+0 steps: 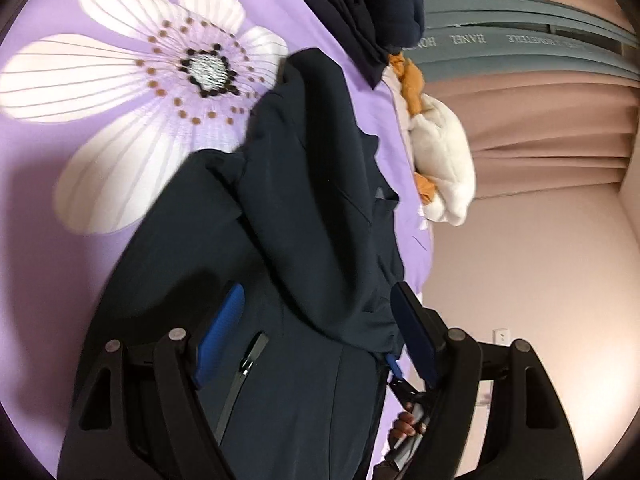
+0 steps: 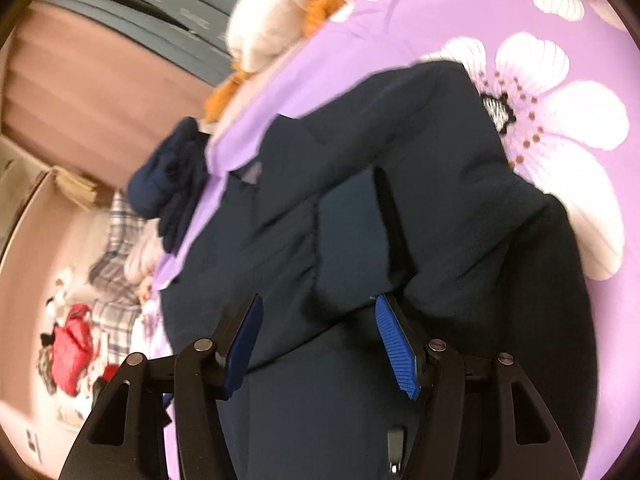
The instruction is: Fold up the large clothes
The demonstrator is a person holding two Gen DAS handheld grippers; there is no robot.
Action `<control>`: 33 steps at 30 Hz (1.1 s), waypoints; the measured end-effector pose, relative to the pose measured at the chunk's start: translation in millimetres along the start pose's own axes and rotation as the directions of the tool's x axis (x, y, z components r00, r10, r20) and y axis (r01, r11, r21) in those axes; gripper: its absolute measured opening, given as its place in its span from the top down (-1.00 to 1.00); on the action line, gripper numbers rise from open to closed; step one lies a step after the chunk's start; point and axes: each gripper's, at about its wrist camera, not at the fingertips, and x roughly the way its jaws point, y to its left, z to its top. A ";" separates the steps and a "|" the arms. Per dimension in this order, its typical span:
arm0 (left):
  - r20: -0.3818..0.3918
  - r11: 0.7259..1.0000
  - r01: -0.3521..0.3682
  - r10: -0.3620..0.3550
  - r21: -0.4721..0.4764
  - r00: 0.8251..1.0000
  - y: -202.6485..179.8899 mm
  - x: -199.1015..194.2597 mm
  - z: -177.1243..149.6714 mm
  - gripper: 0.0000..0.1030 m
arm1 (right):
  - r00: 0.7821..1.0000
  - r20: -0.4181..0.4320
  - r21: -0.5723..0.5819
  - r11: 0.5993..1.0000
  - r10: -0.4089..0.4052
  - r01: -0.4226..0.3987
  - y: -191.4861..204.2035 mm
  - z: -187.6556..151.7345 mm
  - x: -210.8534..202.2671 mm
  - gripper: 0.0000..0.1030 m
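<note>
The dark navy jacket (image 1: 304,240) is spread across the centre of the frame on the purple flowered bed sheet (image 1: 100,128), laid flat presumably for folding; the left hand-held gripper (image 1: 320,340) is released, its jaws parted above the cloth; the right hand-held gripper (image 2: 320,344) is likewise released; lettering on the grey band (image 1: 520,40) at upper right appears reversed, roughly "HANEL", otherwise unreadable.
</note>
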 end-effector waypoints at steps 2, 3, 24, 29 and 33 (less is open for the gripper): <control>-0.002 1.000 0.002 -0.002 0.017 1.000 -1.3 12.1 5.1 -0.47 | 1.000 -0.008 0.023 1.000 -0.002 0.002 -4.1 -1.7 1.8 -0.18; 0.002 1.000 -0.005 0.005 0.014 1.000 -0.1 20.2 9.4 -0.47 | 1.000 -0.003 0.028 1.000 0.001 -0.001 -4.7 -2.3 1.5 -0.18; 0.150 0.992 -0.050 0.067 -0.114 0.986 44.8 25.9 41.6 0.36 | 0.983 0.101 0.077 0.986 -0.154 0.147 -25.5 -3.0 -11.0 0.54; 0.086 0.989 -0.149 0.150 -0.020 0.985 38.1 2.0 40.5 0.31 | 0.952 0.181 0.045 0.969 -0.247 0.243 -23.5 2.0 -40.1 0.29; 0.108 0.968 -0.220 0.207 0.120 0.972 15.6 -15.2 40.8 0.31 | 0.899 0.307 -0.052 0.937 -0.313 0.344 -0.3 2.3 -57.6 0.27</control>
